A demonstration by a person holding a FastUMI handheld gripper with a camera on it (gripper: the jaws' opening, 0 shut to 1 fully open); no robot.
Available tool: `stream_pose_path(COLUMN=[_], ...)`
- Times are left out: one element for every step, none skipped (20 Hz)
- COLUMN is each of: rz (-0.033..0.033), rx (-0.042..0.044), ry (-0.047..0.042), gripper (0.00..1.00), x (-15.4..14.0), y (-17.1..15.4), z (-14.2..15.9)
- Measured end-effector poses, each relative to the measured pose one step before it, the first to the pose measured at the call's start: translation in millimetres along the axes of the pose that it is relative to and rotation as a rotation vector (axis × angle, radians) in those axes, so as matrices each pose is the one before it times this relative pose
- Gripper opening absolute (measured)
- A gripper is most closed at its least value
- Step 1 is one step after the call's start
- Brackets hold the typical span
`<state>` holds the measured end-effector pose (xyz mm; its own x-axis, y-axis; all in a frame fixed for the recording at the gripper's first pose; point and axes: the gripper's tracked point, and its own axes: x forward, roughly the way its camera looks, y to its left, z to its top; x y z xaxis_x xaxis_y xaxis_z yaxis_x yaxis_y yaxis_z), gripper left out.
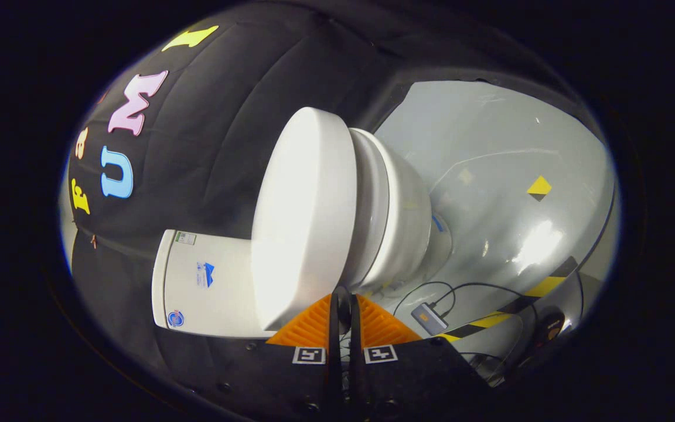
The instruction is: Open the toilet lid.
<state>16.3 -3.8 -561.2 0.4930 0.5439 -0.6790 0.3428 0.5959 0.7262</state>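
The gripper (343, 305) has its two orange fingers (308, 325) closed almost together with nothing between them, their tips just short of the rim of the toilet lid (302, 217). The lid lies flat on the seat of the toilet (396, 217), the camera being rolled sideways. The tank (208, 281) sits beside the lid, and a cable with a small box (429, 318) lies on the grey floor (507, 152).

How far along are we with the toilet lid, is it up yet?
Not yet. The approach looks done: the gripper sits with its orange fingers nearly closed, a thin gap between them, tips at the lid's edge. The toilet lid lies flat on the seat, its hinge end by the tank. Nothing is gripped. Left: catch the lid's edge and swing it up towards the tank.
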Motion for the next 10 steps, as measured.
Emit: stream_pose_path(rz=[-0.01061, -0.00830, -0.00946, -0.00949, -0.00947, -0.00990, -0.00927, -0.00885, -0.00561, -0.00797], rx=[-0.01501, -0.00809, -0.00719, -0.00208, -0.00515, -0.01599, -0.02088, -0.02091, -0.01913, -0.02014], ry=[-0.01140, -0.01247, -0.01507, -0.01904, -0.01665, -0.00426, -0.01024, -0.00552, -0.01235, -0.01293], gripper=[0.10, 0.10, 0.09, 0.09, 0.08, 0.08, 0.08, 0.08, 0.08, 0.08], x=[-4.28, -3.90, -4.60, -3.53, -5.43, -4.84, -4.98, -4.64, -4.96, -4.61], y=[5.36, 6.46, 7.30, 7.99, 7.16, 7.38, 8.60, 9.54, 11.65, 10.69], z=[1.81, 2.63, 1.29, 3.53, 2.39, 0.85, -0.57, -0.57, 1.29, 2.13])
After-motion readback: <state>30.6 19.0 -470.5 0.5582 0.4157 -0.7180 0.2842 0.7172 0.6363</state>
